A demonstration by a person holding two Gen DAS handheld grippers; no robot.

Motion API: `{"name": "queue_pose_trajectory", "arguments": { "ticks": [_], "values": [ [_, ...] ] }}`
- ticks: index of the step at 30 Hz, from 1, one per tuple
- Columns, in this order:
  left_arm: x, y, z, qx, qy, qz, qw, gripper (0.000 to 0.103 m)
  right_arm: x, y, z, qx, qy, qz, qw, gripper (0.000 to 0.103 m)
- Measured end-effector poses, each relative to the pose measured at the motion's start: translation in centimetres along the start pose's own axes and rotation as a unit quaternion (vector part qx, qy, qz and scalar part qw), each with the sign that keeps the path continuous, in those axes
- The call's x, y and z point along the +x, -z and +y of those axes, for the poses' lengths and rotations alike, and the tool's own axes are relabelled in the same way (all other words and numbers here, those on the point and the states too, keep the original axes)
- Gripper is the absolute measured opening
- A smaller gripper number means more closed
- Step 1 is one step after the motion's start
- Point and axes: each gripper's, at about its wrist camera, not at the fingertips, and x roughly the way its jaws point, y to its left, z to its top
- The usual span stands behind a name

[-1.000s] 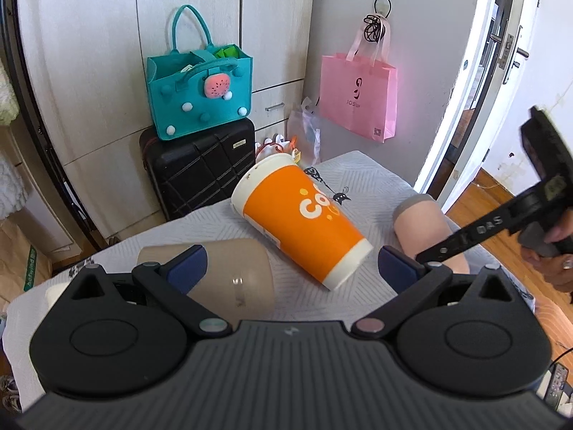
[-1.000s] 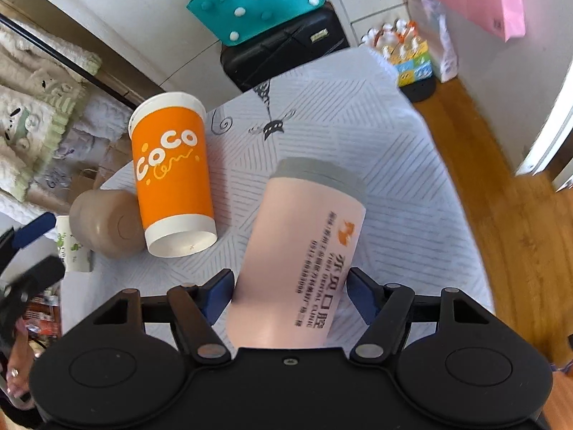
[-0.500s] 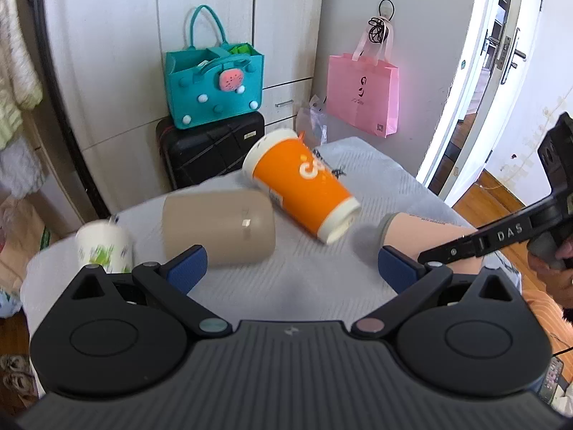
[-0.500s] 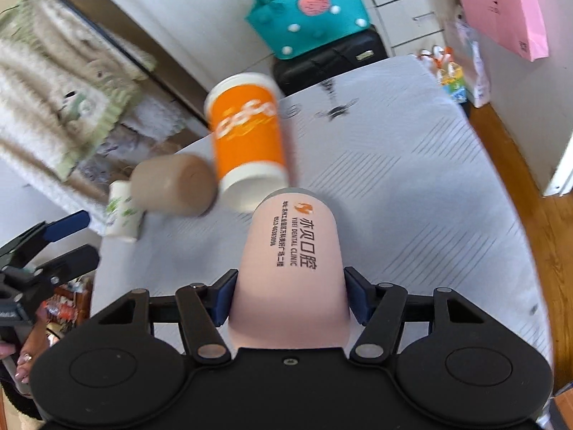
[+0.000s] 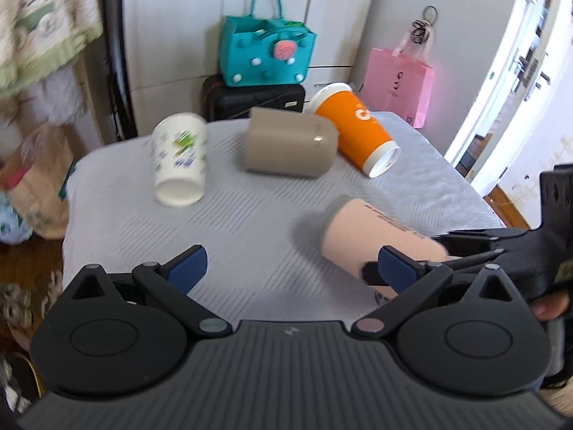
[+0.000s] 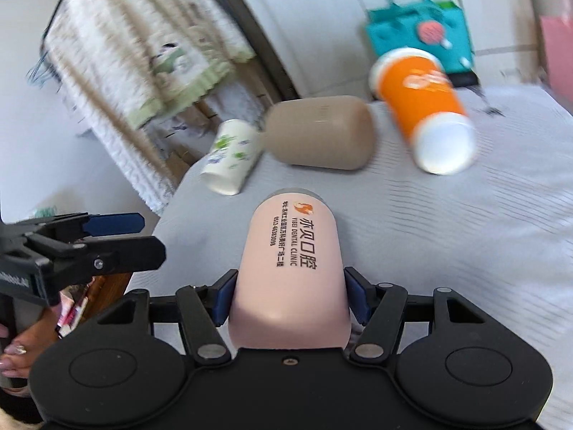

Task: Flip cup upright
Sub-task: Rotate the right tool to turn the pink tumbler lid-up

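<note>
My right gripper (image 6: 288,299) is shut on a pale pink cup (image 6: 290,272) with black print, holding it tilted with its grey rim end toward the table. The same pink cup (image 5: 372,240) shows in the left wrist view at the right, held by the right gripper (image 5: 465,247). My left gripper (image 5: 292,268) is open and empty above the table's near edge; it also shows at the left of the right wrist view (image 6: 118,233). Three more cups lie on their sides: orange (image 5: 354,129), tan (image 5: 290,147) and white with green print (image 5: 181,157).
The table (image 5: 250,222) has a light grey patterned cloth. Behind it stand a black suitcase (image 5: 229,96) with a teal bag (image 5: 268,53) on top, a pink bag (image 5: 401,82) and white cupboards. A paper bag (image 5: 39,179) sits on the floor at the left.
The right gripper has tilted the pink cup further, its closed end rising. The left gripper has pulled back and swung left, bringing the white cup fully into view.
</note>
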Motion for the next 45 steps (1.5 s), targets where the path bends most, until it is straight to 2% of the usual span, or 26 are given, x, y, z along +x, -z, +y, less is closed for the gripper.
{"name": "queue_pose_trajectory", "arguments": {
  "ticks": [6,10,12,16,19,25,28,32,34,37,45],
  "values": [
    [-0.3,1.0,1.9,-0.043,0.017,0.009,0.9989,0.103,2.0,0.5,2.7,-0.047,0.029,-0.003,0.998,0.067],
    [1.2,1.3,1.9,-0.066,0.044,0.030,0.9964,0.103,2.5,0.6,2.5,-0.058,0.024,0.017,0.998,0.068],
    [2.3,1.2,1.8,-0.081,0.064,0.047,0.9935,0.103,2.3,0.6,2.0,-0.057,0.011,0.027,0.998,0.068],
    [4.4,1.3,1.4,-0.105,0.094,0.079,0.9868,0.103,1.4,0.1,0.8,-0.051,-0.035,0.057,0.996,0.083],
    [6.0,1.1,1.6,-0.132,0.113,0.096,0.9801,0.103,1.1,-0.3,-0.3,-0.039,-0.073,0.085,0.993,0.084],
    [8.2,0.4,1.8,-0.156,0.109,0.110,0.9756,0.100,2.5,-2.1,-1.5,-0.026,-0.136,0.132,0.981,0.086],
    [8.6,0.4,2.2,-0.167,0.109,0.112,0.9735,0.092,3.9,-2.8,-1.1,-0.028,-0.155,0.157,0.975,0.086],
    [8.5,0.4,2.6,-0.170,0.112,0.111,0.9727,0.073,5.1,-2.8,0.2,-0.056,-0.155,0.173,0.971,0.085],
    [8.3,0.6,2.7,-0.168,0.108,0.107,0.9739,0.073,5.3,-2.6,0.8,-0.076,-0.137,0.170,0.973,0.073],
    [8.0,0.6,2.6,-0.165,0.109,0.101,0.9750,0.073,4.8,-2.1,1.1,-0.097,-0.129,0.155,0.975,0.073],
    [5.3,0.3,-0.1,-0.102,0.077,0.041,0.9909,0.068,2.5,-0.6,2.6,-0.165,-0.093,0.072,0.979,0.071]
  ]
}}
